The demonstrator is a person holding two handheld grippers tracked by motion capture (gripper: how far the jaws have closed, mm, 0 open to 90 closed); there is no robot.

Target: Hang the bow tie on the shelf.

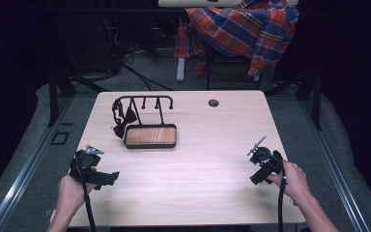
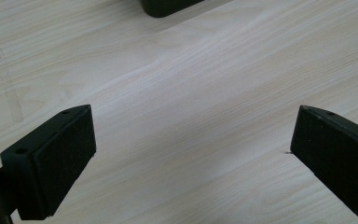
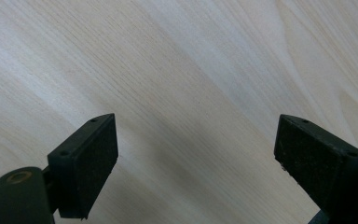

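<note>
Left gripper (image 1: 107, 177) wide open, empty, low over bare table (image 1: 212, 140) near the front-left edge; own view shows both pads (image 2: 51, 163) splayed above plain wood grain. Right gripper (image 1: 255, 178) same story: jaws wide, nothing between, front-right, well apart from everything.

Bow tie (image 1: 121, 118) hangs off the left end of the rack (image 1: 142, 102), drooping beside the tray (image 1: 150, 136) at its left edge (touching the rim or just clear, cannot tell). Sits ahead of the left gripper and slightly right of it, near but not within reach of the jaws; far across the table from the right gripper. Dark corner at the top of the left gripper view probably the tray (image 2: 165, 6).

Risks, judged from here:
- Soft, floppy fabric: pinch on one wing only likely slips or drags the strap along the hook instead of lifting it off.
- Pull toward the person rather than up and off the hook end could tip or slide the light rack, tray with it.
- Approach from the front means jaws may clip the tray rim before reaching the tie.
- Dark tie against dark rack: easy to close on the bar by mistake.
</note>
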